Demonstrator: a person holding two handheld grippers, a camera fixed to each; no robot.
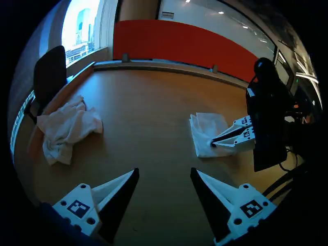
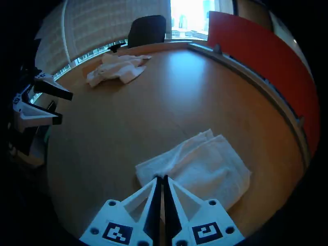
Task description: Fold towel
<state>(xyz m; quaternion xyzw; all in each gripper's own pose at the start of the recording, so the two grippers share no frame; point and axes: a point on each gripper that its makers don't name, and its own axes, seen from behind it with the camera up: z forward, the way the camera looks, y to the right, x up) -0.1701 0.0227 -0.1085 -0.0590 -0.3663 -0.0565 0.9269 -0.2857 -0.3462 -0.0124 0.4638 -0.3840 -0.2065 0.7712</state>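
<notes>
- The left gripper (image 1: 164,172) hangs low over the bare wooden table (image 1: 156,106), its white, black-edged fingers spread wide apart and holding nothing. From the right gripper view, the same gripper (image 2: 65,108) sits at the table's left edge, also with its jaws apart.
- The right gripper (image 2: 160,178) has its two fingers drawn together with only a thin slit between them. Their tips rest at the near edge of the folded towel (image 2: 197,168). It cannot be told whether any cloth is pinched between them.
- In the left gripper view, the right gripper (image 1: 213,142) reaches in from the right, its closed tips lying on the folded towel (image 1: 207,131).
- The folded towel lies flat on the table (image 2: 164,90) as a white, roughly square bundle, on the side nearer the red partition (image 2: 266,57).
- A crumpled towel (image 1: 67,127) lies in a loose heap well apart from the folded one, near the table's far edge (image 2: 117,67).
- Just beyond that heap, a dark office chair (image 2: 147,30) stands at the table's edge.
- Behind the chair, a bright window (image 1: 82,30) meets the red partition (image 1: 184,43) that runs along the table's far side.
</notes>
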